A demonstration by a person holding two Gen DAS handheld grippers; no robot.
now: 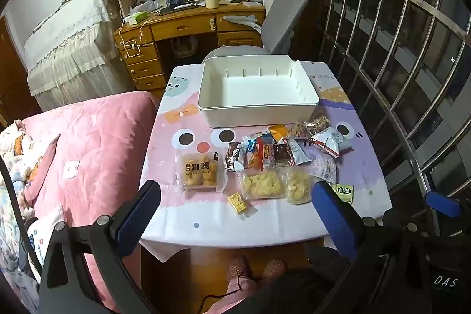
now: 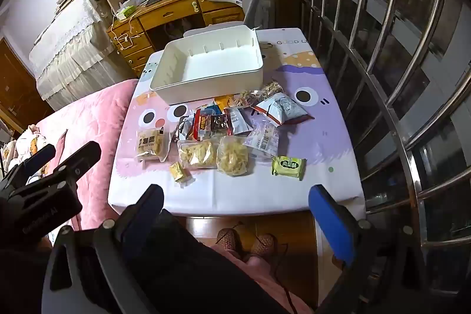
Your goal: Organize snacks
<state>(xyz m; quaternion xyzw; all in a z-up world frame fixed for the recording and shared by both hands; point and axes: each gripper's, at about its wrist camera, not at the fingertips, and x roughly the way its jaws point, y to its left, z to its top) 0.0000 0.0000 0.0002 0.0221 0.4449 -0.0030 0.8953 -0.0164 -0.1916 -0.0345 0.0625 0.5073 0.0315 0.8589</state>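
Currently, at far left, a pink quilt (image 1: 88, 143) covers the bed beside the desk (image 1: 206, 214), which carries a cartoon-printed cloth. The left gripper (image 1: 235, 208) hovers over the near edge of the desk with its fingers (image 1: 141, 211) spread wide and holding nothing; it also shows at the left edge of the right wrist view, over the quilt. Leftmost among the snacks lies a clear tray of yellow pastries (image 1: 200, 174), apart from the others. Just right of it, a small yellow packet (image 1: 238, 202) sits nearest the front edge. Behind that packet, two clear bags of pale yellow snacks (image 2: 215, 155) lie side by side and touching. Behind these, a heap of mixed foil packets (image 1: 265, 152) overlaps in a loose pile. A white storage bin (image 1: 256, 90) stands upright at the back of the desk, just behind the heap, with nothing visible inside it. Further right, a clear bag of mixed nuts (image 2: 262, 91) rests near the bin's front right corner, and a white and red packet (image 2: 282, 109) lies in front of it. A green packet (image 2: 288, 167) lies alone near the front right of the desk. The right gripper (image 2: 238, 211) hovers short of the near edge with its fingers (image 2: 329, 219) spread wide, gripping nothing.
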